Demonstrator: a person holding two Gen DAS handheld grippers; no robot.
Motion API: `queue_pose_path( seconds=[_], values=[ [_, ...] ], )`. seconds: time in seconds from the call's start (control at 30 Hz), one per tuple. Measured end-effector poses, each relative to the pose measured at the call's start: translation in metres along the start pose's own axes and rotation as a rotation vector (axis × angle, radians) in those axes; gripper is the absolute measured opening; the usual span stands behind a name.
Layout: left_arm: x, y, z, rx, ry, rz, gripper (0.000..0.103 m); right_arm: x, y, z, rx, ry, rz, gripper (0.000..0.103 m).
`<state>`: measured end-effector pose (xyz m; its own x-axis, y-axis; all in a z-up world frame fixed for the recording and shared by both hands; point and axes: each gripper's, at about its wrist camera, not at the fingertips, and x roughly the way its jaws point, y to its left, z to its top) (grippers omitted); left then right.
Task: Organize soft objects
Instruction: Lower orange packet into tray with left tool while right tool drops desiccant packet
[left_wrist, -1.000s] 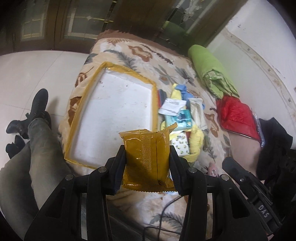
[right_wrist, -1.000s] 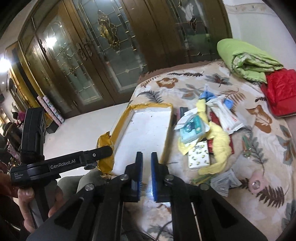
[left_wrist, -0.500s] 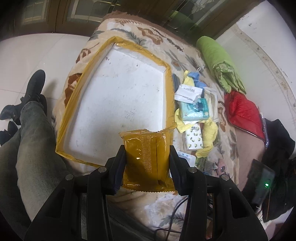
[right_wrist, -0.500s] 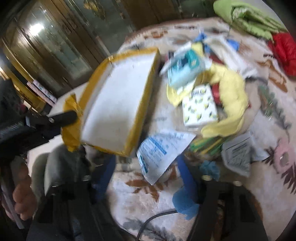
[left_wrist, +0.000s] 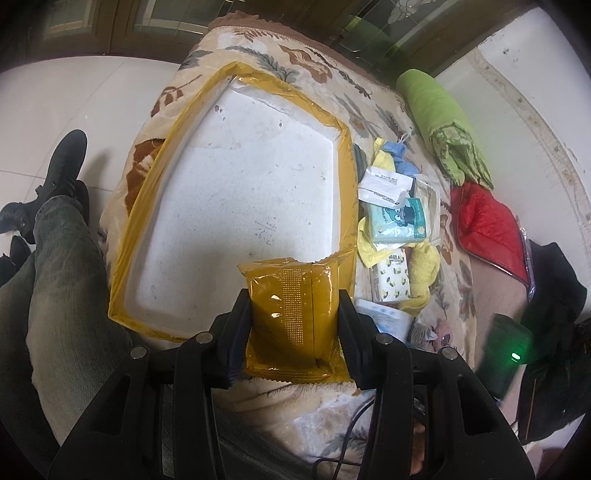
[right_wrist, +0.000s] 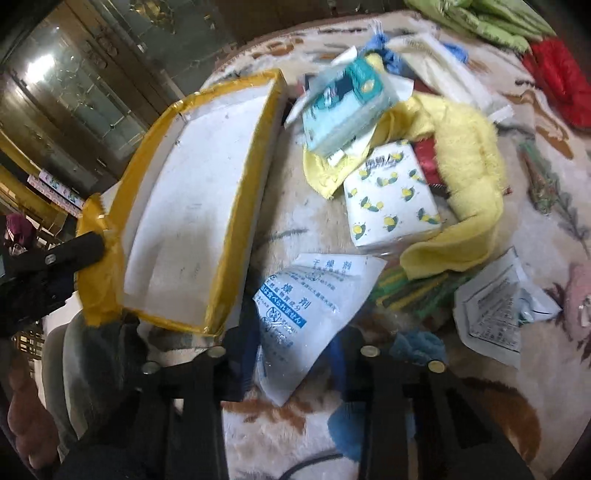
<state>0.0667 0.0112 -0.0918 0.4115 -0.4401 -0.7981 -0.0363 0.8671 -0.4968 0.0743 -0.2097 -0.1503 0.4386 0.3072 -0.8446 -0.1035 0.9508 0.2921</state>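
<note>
My left gripper (left_wrist: 293, 314) is shut on a yellow plastic packet (left_wrist: 291, 317), held above the near right corner of a white foam tray with yellow tape edges (left_wrist: 147, 206). My right gripper (right_wrist: 295, 343) is open, its jaws on either side of a white desiccant pouch with blue print (right_wrist: 306, 314) lying on the blanket beside the tray (right_wrist: 236, 206). Behind the pouch lie a lemon-print tissue pack (right_wrist: 391, 195), a teal tissue pack (right_wrist: 343, 107) and a yellow towel (right_wrist: 469, 173).
A floral blanket (left_wrist: 295, 62) covers the surface. A green bundle (left_wrist: 443, 122) and a red quilted bag (left_wrist: 484, 225) lie at the far right. A white paper packet (right_wrist: 498, 306) and a blue cloth (right_wrist: 417, 347) lie near my right gripper. The person's leg (left_wrist: 59, 295) is at left.
My right gripper opened and dropped down to the desiccant pouch, which now sits between its jaws. My left gripper carried the yellow packet closer over the tray.
</note>
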Motion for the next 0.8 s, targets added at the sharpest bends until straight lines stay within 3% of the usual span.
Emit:
queue_pose_path(
  seconds=[0.1,0.23,0.4,0.8],
  values=[
    [-0.002,-0.001,0.002,0.011,-0.009,0.036,0.044,-0.028,0.012,0.002,-0.059,-0.089,-0.015,0.032],
    [-0.004,0.001,0.006,0.019,-0.037,0.058,0.044,-0.041,0.033,0.018,-0.132,-0.149,0.054,0.032],
    [0.002,0.005,0.016,0.052,-0.06,0.127,0.044,-0.016,0.051,0.029,-0.176,-0.114,0.098,0.032],
    [0.039,0.029,0.019,0.034,-0.015,0.16,0.044,0.029,0.074,0.025,-0.236,-0.027,0.103,0.035]
  ],
)
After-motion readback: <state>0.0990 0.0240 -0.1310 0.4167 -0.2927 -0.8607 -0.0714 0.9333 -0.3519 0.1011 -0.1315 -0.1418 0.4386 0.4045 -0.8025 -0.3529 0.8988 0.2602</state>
